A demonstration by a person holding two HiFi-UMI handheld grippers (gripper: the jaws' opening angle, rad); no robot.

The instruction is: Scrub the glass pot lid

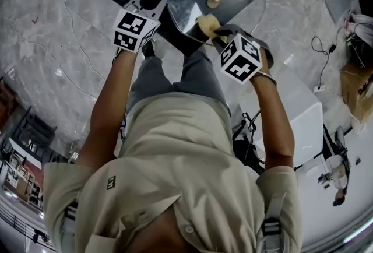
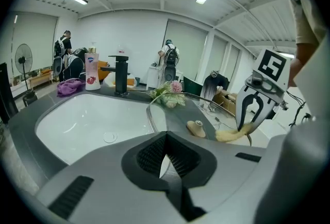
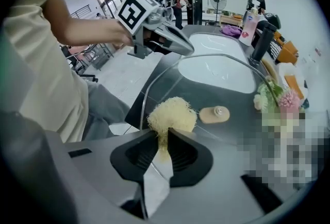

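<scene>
The person stands just in front of the white sink (image 2: pixel 72 125), a gripper in each hand, holding the glass pot lid (image 1: pixel 192 7) up over the dark counter (image 2: pixel 23 127) edge on the near side of the sink. The left gripper (image 2: pixel 166 148) has its jaws pinched tight on the lid's metal rim, and the glass runs out from between them towards the sink. The pale knob (image 3: pixel 215 113) in the lid's middle faces the person. The right gripper (image 3: pixel 162 145) is clamped on a yellow fibrous scrubber (image 3: pixel 172 114), with a tuft squeezed between the jaws and the fluffy bulk bulging out past their tips. That bulk presses onto the glass just beside the knob, on the side away from the sink. From above, the two grippers sit on opposite edges of the lid, the left one at the rim and the right one over the near part of the glass. Behind the sink there's a black faucet (image 2: pixel 121 76), with a white pump bottle (image 2: pixel 92 70) and a purple cloth (image 2: pixel 69 86) beside it. A small bunch of pink flowers (image 2: pixel 169 93) lies at the sink's right end.
</scene>
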